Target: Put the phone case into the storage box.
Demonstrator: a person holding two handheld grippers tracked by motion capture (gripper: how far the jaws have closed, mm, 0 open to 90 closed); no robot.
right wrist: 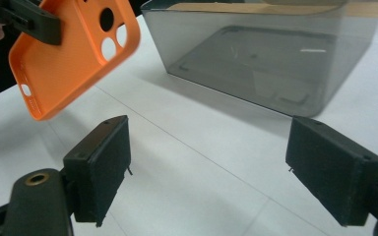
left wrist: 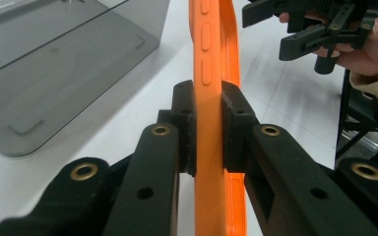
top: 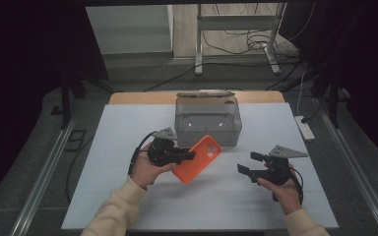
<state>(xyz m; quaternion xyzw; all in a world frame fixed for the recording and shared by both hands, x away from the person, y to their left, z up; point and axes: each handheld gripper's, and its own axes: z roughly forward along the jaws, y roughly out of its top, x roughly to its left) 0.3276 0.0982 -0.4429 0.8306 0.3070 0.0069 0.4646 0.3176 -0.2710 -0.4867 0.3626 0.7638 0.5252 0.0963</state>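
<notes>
An orange phone case (top: pixel 198 158) hangs above the white table, clamped at its edge by my left gripper (top: pixel 191 156). In the left gripper view both pads press the case (left wrist: pixel 209 98) from either side, with the gripper (left wrist: pixel 207 123) shut on it. In the right gripper view the case (right wrist: pixel 69 59) shows its inside and camera holes at upper left. My right gripper (top: pixel 250 163) is to the right of the case, apart from it, with its jaws wide open (right wrist: pixel 209 164) and nothing between them.
A grey translucent box (top: pixel 207 120) stands at the back middle of the white table (top: pixel 128 196), with its lid (top: pixel 205 93) behind it. A power strip (top: pixel 305 128) lies off the table's right edge. Dark curtains flank the area.
</notes>
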